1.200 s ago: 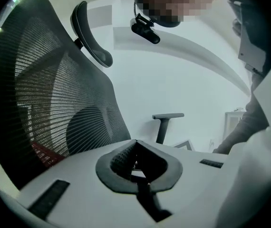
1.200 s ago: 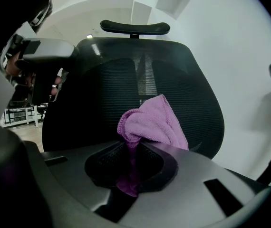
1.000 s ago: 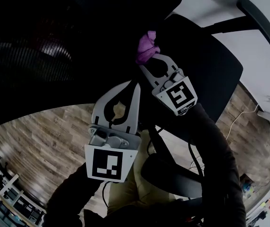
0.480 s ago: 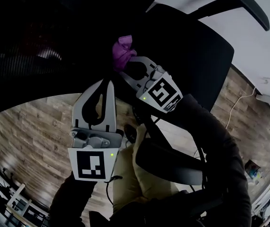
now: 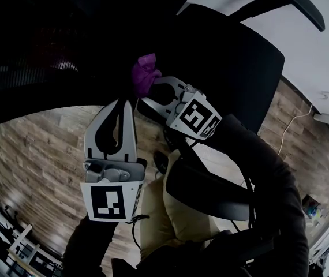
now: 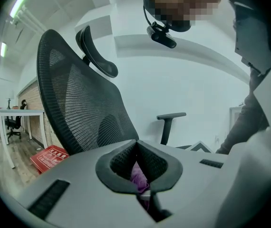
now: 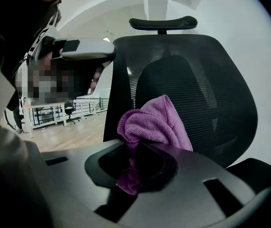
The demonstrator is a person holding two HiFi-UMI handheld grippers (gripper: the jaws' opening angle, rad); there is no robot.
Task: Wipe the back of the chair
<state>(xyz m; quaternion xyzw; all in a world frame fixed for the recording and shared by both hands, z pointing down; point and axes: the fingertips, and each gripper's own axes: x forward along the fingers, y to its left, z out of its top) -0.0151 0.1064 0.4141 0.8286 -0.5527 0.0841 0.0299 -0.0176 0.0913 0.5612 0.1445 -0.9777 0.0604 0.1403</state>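
Your right gripper (image 7: 135, 147) has its jaws clenched on the purple cloth (image 7: 157, 122), bunched ahead of the tips so it can reach the mesh chair back (image 7: 211, 89) just beyond. Your left gripper (image 6: 136, 142) has its jaws closed too. It sits beside the right one, apparently idle.

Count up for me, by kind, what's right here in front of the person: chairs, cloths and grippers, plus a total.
Chair: 1
Cloth: 1, purple
Grippers: 2, the left gripper and the right gripper, which holds the cloth
Total: 4
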